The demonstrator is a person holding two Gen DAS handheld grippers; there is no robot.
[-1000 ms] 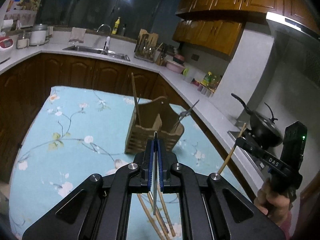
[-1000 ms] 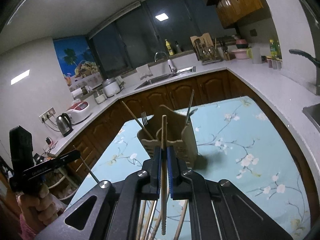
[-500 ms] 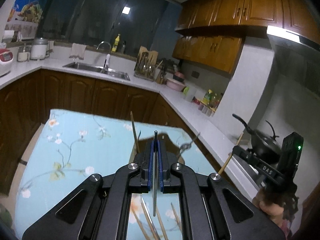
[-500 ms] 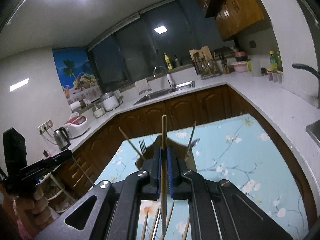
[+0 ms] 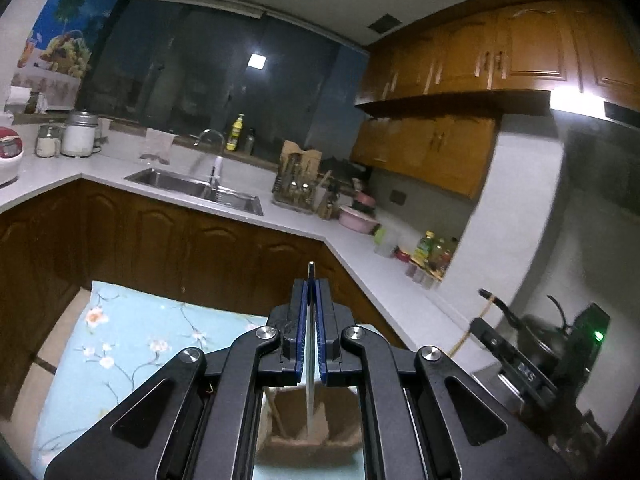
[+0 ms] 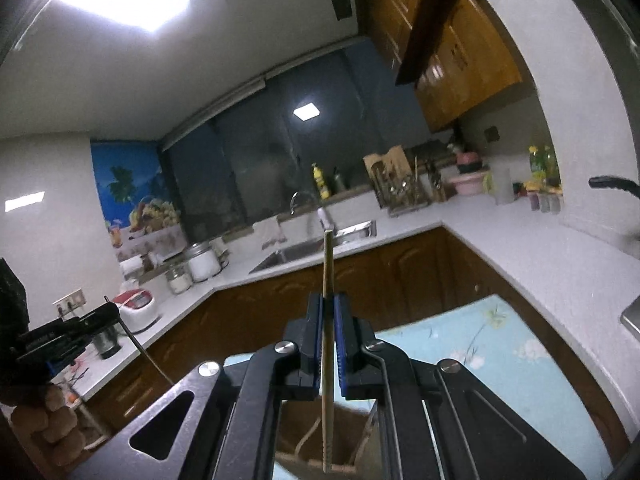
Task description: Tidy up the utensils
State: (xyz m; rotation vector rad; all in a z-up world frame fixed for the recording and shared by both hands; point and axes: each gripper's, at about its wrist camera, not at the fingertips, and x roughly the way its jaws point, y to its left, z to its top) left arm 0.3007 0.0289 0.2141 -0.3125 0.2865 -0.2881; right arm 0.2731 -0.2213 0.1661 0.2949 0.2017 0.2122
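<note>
The left gripper (image 5: 311, 320) has its blue-padded jaws pressed against a thin metal utensil (image 5: 309, 380), too edge-on to name. Its long axis runs along the fingers: one end pokes out just past the fingertips toward the kitchen cabinets, while the other end hangs down over the wooden utensil holder (image 5: 308, 436) seen through the gap in the gripper's frame. Whether that lower end is already inside a compartment cannot be told.

The right gripper (image 6: 328, 336) is clamped on a wooden chopstick (image 6: 327, 320), which likewise lies in line with the fingers. Its squared end rises well beyond the fingertips toward the sink (image 6: 316, 246), and its ridged lower end points down over the utensil holder (image 6: 320, 448), where other utensil handles lean.

The holder stands on the table with the pale blue floral tablecloth (image 5: 120, 340), near the edge facing the counter.
</note>
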